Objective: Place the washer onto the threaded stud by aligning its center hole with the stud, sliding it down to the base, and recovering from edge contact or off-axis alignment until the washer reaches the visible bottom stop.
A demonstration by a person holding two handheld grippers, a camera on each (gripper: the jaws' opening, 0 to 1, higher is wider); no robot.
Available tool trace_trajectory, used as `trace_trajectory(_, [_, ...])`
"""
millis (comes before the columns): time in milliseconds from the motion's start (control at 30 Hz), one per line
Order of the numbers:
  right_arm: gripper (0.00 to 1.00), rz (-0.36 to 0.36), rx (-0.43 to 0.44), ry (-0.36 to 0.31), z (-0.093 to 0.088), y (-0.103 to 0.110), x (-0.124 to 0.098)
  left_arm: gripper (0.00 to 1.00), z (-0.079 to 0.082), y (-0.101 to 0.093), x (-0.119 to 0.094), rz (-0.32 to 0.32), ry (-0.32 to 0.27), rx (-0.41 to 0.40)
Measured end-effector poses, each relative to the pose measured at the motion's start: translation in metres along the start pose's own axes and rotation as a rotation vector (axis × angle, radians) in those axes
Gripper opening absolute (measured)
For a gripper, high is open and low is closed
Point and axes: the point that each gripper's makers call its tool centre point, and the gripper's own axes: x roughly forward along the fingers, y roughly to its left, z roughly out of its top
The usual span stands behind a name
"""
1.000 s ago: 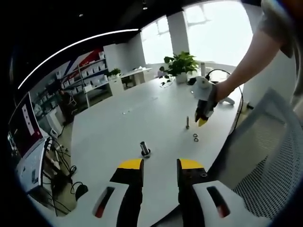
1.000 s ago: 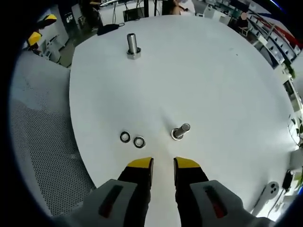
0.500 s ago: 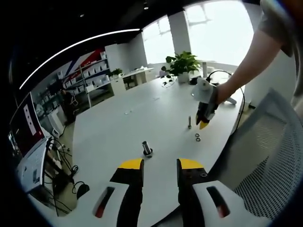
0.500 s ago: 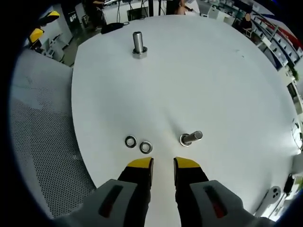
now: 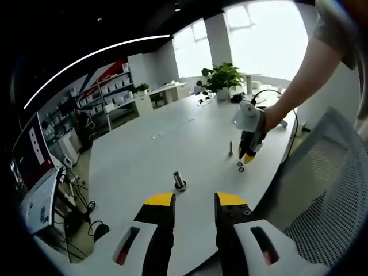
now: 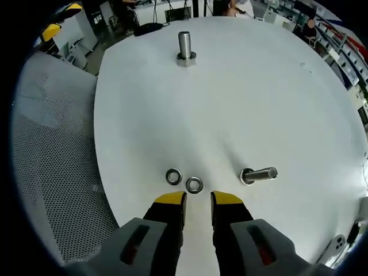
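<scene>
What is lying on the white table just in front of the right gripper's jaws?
Two washers lie flat on the white table, side by side, ahead of the open right gripper. A threaded stud stands to their right. The table under the jaws themselves is covered.

Left gripper [image 5: 194, 202]: two black jaws with yellow tips, each set in a pale grey housing carrying a dark slot with a red mark inside.

Right gripper [image 6: 197, 201]: same build — black jaws, yellow tips, grey housings, red-marked slots.

Person's arm [image 5: 305, 75]: bare below a short grey sleeve [image 5: 339, 26] — hand on the right gripper's white body.
</scene>
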Motion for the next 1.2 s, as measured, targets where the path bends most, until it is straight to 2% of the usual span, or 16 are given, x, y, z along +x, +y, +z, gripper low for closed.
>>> trace_trajectory(133, [0.19,-0.006,-0.029,0.005,0.0037,-0.0007,0.0024,0.25,0.0002,-0.0001,-0.0005,0.001,0.0,0.002])
trace_trajectory(233, [0.19,0.0,-0.016,0.003,0.0064,-0.0027,0.0043,0.25,0.0007,0.0009,-0.0006,0.004,-0.004,-0.001])
trace_trajectory(367, [0.18,-0.004,-0.07,0.019,0.0056,-0.0013,0.004,0.25,0.0006,0.0014,-0.001,0.008,-0.004,-0.001])
trace_trajectory(533, [0.18,-0.002,-0.082,0.022,0.0047,-0.0024,0.0052,0.25,0.0018,0.0029,-0.0018,0.014,-0.011,-0.004])
trace_trajectory(667, [0.16,0.0,-0.123,0.036,0.0036,-0.0006,0.0039,0.25,0.0024,0.0018,-0.0016,0.011,-0.013,0.0])
trace_trajectory(833, [0.16,0.008,-0.108,0.031,0.0018,-0.0018,0.003,0.25,0.0031,0.0022,-0.0018,0.011,-0.018,-0.008])
trace_trajectory(1033, [0.16,0.015,-0.161,0.087,0.0,-0.0012,0.003,0.25,0.0029,0.002,-0.0015,0.01,-0.015,-0.004])
trace_trajectory(1100, [0.16,0.02,-0.15,0.14,-0.0007,-0.0028,0.0042,0.25,0.0027,0.0022,-0.0014,0.011,-0.015,-0.006])
trace_trajectory(1200, [0.16,0.024,-0.189,0.209,-0.0007,-0.0027,0.004,0.25,0.0024,0.0018,-0.0013,0.007,-0.014,-0.007])
